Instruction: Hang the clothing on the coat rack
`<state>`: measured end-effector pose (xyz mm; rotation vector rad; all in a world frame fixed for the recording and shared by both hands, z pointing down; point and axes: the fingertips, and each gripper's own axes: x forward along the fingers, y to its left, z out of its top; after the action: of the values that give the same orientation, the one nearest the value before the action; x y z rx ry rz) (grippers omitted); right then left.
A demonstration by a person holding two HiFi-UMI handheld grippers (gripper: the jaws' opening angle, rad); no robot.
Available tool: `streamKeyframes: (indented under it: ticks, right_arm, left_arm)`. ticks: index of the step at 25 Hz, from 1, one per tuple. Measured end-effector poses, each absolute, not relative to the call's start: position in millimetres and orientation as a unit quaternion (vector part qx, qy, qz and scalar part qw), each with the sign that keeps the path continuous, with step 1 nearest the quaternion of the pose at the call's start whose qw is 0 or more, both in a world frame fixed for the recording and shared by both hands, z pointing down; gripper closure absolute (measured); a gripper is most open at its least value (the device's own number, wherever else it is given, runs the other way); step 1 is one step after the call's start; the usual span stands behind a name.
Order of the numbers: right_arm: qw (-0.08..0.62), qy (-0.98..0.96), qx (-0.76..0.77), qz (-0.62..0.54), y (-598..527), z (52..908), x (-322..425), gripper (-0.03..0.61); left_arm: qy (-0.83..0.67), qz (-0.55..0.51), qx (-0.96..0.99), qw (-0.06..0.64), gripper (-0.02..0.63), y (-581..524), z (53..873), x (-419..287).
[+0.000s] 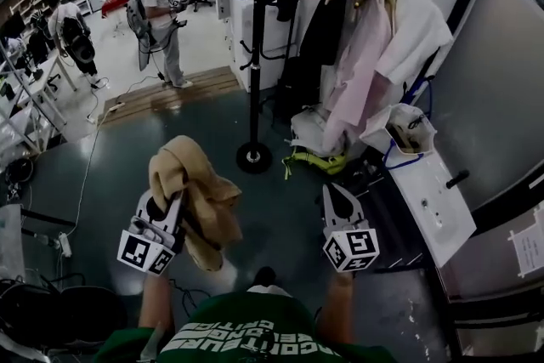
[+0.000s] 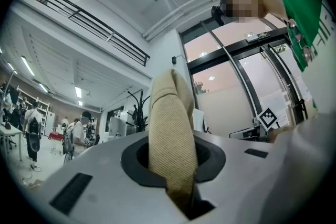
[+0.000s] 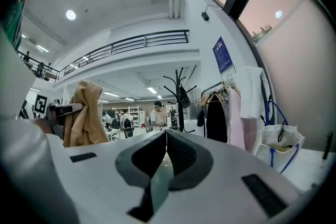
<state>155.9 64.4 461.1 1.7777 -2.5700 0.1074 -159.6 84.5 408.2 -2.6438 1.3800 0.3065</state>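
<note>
A tan garment (image 1: pixel 194 191) hangs bunched from my left gripper (image 1: pixel 177 201), which is shut on it. In the left gripper view the ribbed tan cloth (image 2: pixel 170 134) stands up between the jaws and fills the gap. My right gripper (image 1: pixel 334 198) is shut and empty, its jaws meeting in a thin line in the right gripper view (image 3: pixel 166 136). The black coat rack (image 1: pixel 257 38) stands ahead on a round base (image 1: pixel 253 157). It shows far off in the right gripper view too (image 3: pixel 180 97), with the held garment (image 3: pixel 84 115) at the left.
A rail of hung clothes (image 1: pixel 357 47) stands right of the coat rack, with a white bag (image 1: pixel 406 132) and a white table (image 1: pixel 438 204) below. People (image 1: pixel 160 13) stand at the back left. A cable (image 1: pixel 85 174) runs along the floor.
</note>
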Motion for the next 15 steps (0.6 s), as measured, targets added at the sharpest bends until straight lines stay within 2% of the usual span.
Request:
streamKeyframes:
  ticks: [15]
  right_arm:
    - [0.027, -0.829, 0.557, 0.041, -32, 468, 172, 0.569]
  left_arm:
    - [0.474, 0.112, -0.871, 0.068, 0.558, -14, 407, -145]
